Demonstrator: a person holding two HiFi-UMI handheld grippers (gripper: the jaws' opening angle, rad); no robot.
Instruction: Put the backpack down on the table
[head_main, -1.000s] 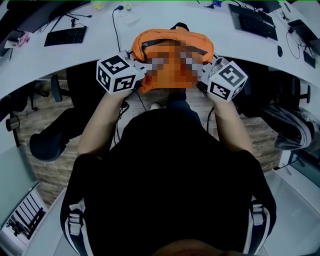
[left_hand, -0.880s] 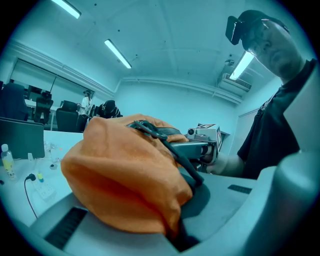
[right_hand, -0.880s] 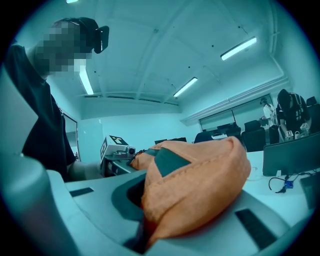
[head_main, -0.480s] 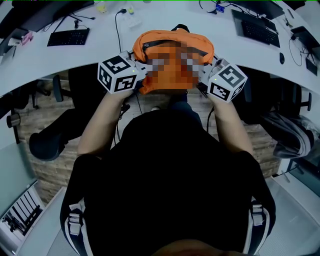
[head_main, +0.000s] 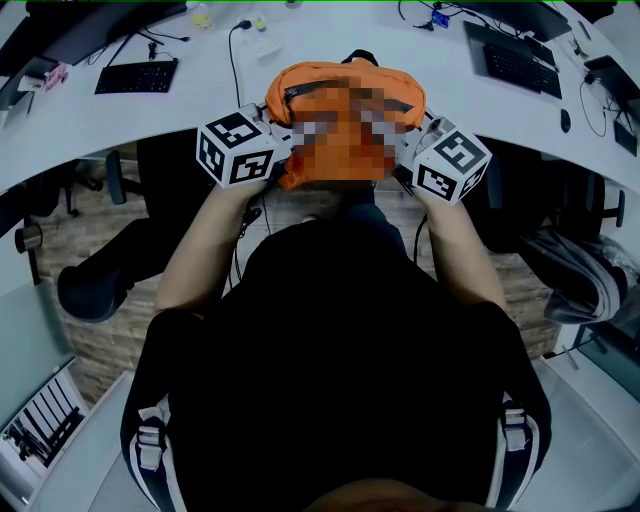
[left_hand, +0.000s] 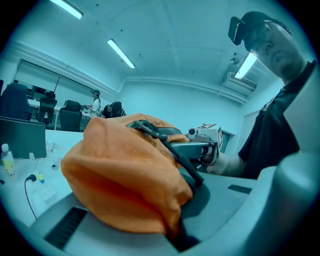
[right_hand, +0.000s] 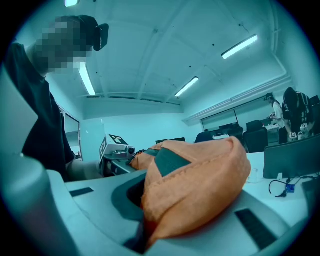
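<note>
The orange backpack (head_main: 345, 80) hangs between my two grippers, over the near edge of the white curved table (head_main: 150, 125); whether it touches the table cannot be told. My left gripper (head_main: 283, 138) is shut on the fabric of its left side, and the cloth bunches out of the jaws (left_hand: 172, 232). My right gripper (head_main: 408, 148) is shut on the right side, its pinch point (right_hand: 142, 239) buried in orange fabric. Each gripper view shows the backpack (left_hand: 125, 175) (right_hand: 200, 180) filling the jaws and the other gripper beyond it (left_hand: 205, 142) (right_hand: 116, 149). A dark strap (left_hand: 175, 150) runs across the top.
Keyboards (head_main: 137, 73) (head_main: 515, 50), a power strip with cable (head_main: 262, 35) and a mouse (head_main: 563, 117) lie farther back on the table. Dark office chairs (head_main: 100, 285) (head_main: 580, 255) stand under its near edge on both sides. A monitor (left_hand: 20, 137) rises at the left.
Both grippers and the backpack have edged slightly forward toward the table. Both grips look unchanged.
</note>
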